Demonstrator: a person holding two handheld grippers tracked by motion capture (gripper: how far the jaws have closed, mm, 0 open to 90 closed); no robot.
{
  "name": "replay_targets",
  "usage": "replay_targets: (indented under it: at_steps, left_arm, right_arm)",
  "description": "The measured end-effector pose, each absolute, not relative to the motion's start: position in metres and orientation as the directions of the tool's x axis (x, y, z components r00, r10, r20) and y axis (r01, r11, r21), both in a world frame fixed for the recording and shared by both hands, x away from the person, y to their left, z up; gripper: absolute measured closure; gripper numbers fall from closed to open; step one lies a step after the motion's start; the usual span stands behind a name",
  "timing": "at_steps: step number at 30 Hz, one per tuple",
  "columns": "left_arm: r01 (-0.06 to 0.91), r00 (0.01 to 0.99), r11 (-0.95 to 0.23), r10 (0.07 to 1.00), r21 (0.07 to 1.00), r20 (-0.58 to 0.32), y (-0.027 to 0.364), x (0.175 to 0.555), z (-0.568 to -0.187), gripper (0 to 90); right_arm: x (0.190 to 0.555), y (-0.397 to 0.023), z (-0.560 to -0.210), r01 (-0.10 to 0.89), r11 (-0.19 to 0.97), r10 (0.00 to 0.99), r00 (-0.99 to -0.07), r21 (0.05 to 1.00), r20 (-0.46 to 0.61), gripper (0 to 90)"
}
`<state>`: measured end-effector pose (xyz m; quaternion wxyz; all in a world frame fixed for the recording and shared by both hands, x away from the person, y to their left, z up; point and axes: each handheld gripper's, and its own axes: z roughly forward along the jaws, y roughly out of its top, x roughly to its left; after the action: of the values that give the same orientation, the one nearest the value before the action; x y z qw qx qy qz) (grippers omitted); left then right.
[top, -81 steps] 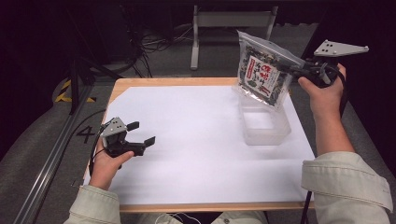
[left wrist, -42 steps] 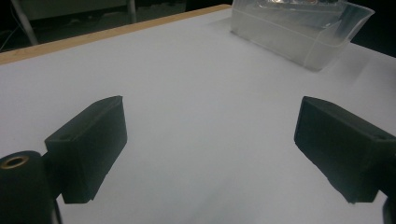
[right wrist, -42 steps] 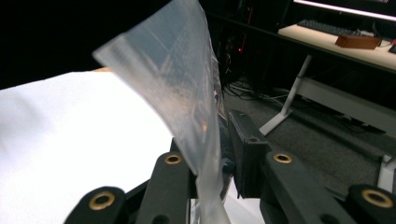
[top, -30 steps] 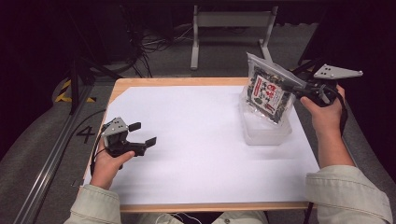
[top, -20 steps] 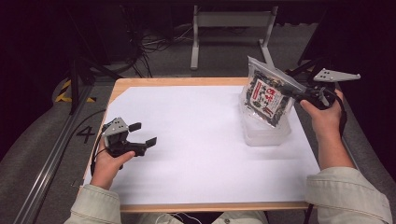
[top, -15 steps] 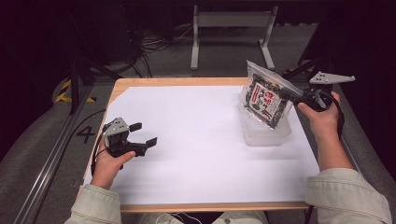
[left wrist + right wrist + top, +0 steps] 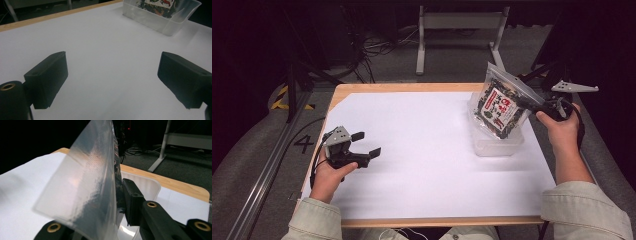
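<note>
Up at the far right of the bench, the right gripper (image 7: 532, 104) is clamped on the clear upper edge of a transparent zip-top plastic bag of dark dried food with a white, red and black printed label (image 7: 501, 105). From the right gripper view the bag's (image 7: 85, 187) frosted sealing strip stands on edge between the two black jaws, which press in on it from either side. The label carries bold red and black characters, too small to read. The bag hangs tilted, its long axis running from the held top corner at upper right down toward lower left, label facing the person. Its lower end dips into a shallow rectangular translucent plastic tub (image 7: 498, 146) that sits on the white sheet-covered wooden bench (image 7: 432, 165) near the right edge; whether the bag touches the tub's floor cannot be told.

Well apart, near the bench's left edge, the left gripper (image 7: 364, 145) rests low over the white surface in the person's left hand (image 7: 329, 172), its jaws spread wide with nothing between them. The left gripper view shows the tub (image 7: 165, 23) far ahead, with the bag's label (image 7: 160, 3) visible above its rim.

Beside the bench's left side, a "4" (image 7: 304, 144) is marked on the grey floor.
</note>
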<state>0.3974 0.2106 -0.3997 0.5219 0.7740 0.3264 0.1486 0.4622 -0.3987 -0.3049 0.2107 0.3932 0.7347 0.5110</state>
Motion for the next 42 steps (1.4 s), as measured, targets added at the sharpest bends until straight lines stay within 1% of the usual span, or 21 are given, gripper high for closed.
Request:
replay_targets:
  at_steps: [6, 11, 12, 13, 14, 18, 22, 28, 32, 33, 37, 42]
  left_arm:
    - [0.358, 0.742, -0.242, 0.660, 0.902, -0.118, 0.211, 0.398, -0.401, 10.3]
    - [0.356, 0.742, -0.237, 0.659, 0.904, -0.120, 0.212, 0.398, -0.401, 10.3]
    - [0.358, 0.742, -0.236, 0.659, 0.903, -0.123, 0.213, 0.398, -0.401, 10.3]
    - [0.361, 0.740, -0.235, 0.661, 0.902, -0.125, 0.213, 0.397, -0.401, 10.3]
    - [0.361, 0.740, -0.235, 0.661, 0.902, -0.125, 0.213, 0.397, -0.401, 10.3]
    - [0.367, 0.738, -0.227, 0.662, 0.902, -0.134, 0.214, 0.397, -0.401, 10.3]
    - [0.362, 0.739, -0.233, 0.662, 0.903, -0.125, 0.214, 0.397, -0.401, 10.3]
    - [0.362, 0.738, -0.233, 0.663, 0.903, -0.126, 0.214, 0.396, -0.401, 10.3]
    - [0.363, 0.743, -0.238, 0.657, 0.901, -0.126, 0.212, 0.393, -0.401, 10.2]
    - [0.354, 0.745, -0.245, 0.657, 0.903, -0.113, 0.212, 0.392, -0.400, 10.2]
    - [0.344, 0.749, -0.243, 0.654, 0.907, -0.108, 0.212, 0.384, -0.396, 10.2]
    - [0.334, 0.758, -0.259, 0.645, 0.906, -0.095, 0.209, 0.374, -0.395, 10.3]
  right_arm:
    - [0.462, -0.400, -0.306, 0.358, 0.173, 0.798, -0.597, 0.918, 0.082, 76.5]
    - [0.461, -0.402, -0.305, 0.360, 0.172, 0.814, -0.576, 0.917, 0.073, 73.8]
    - [0.461, -0.403, -0.305, 0.356, 0.176, 0.839, -0.542, 0.918, 0.049, 62.7]
    - [0.460, -0.403, -0.305, 0.353, 0.166, 0.842, -0.536, 0.921, 0.054, 59.6]
    - [0.460, -0.403, -0.305, 0.353, 0.166, 0.842, -0.536, 0.921, 0.054, 59.6]
    - [0.460, -0.404, -0.303, 0.347, 0.122, 0.845, -0.528, 0.930, 0.086, 48.1]
    - [0.456, -0.403, -0.300, 0.324, 0.111, 0.833, -0.545, 0.939, 0.089, 42.7]
    - [0.444, -0.402, -0.296, 0.301, 0.137, 0.844, -0.534, 0.944, 0.047, 36.4]
    - [0.434, -0.404, -0.292, 0.280, 0.141, 0.847, -0.531, 0.950, 0.030, 34.4]
    - [0.431, -0.405, -0.291, 0.277, 0.141, 0.848, -0.529, 0.951, 0.028, 34.1]
    - [0.414, -0.406, -0.285, 0.256, 0.134, 0.854, -0.519, 0.957, 0.020, 32.7]
    - [0.388, -0.401, -0.279, 0.215, 0.163, 0.865, -0.500, 0.963, -0.035, 30.4]
